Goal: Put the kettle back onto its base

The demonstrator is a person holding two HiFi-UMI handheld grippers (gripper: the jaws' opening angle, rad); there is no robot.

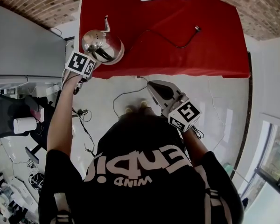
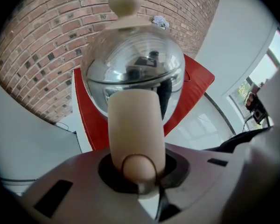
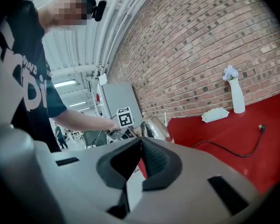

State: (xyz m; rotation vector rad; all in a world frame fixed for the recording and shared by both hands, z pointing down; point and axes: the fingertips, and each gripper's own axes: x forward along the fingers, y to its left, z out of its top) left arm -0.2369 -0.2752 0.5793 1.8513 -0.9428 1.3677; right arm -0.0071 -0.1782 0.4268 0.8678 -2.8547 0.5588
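Red-clothed table backs onto a brick wall. At its left front edge, the left gripper clamps the cream handle of the steel kettle. Further right, the right gripper hangs above the floor, jaws together, empty.

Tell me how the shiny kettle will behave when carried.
Held only by its cream handle in the left gripper, the kettle may swing or tilt spoutward. Its polished, rounded metal looks slippery. Contents are hidden, so weight is uncertain.
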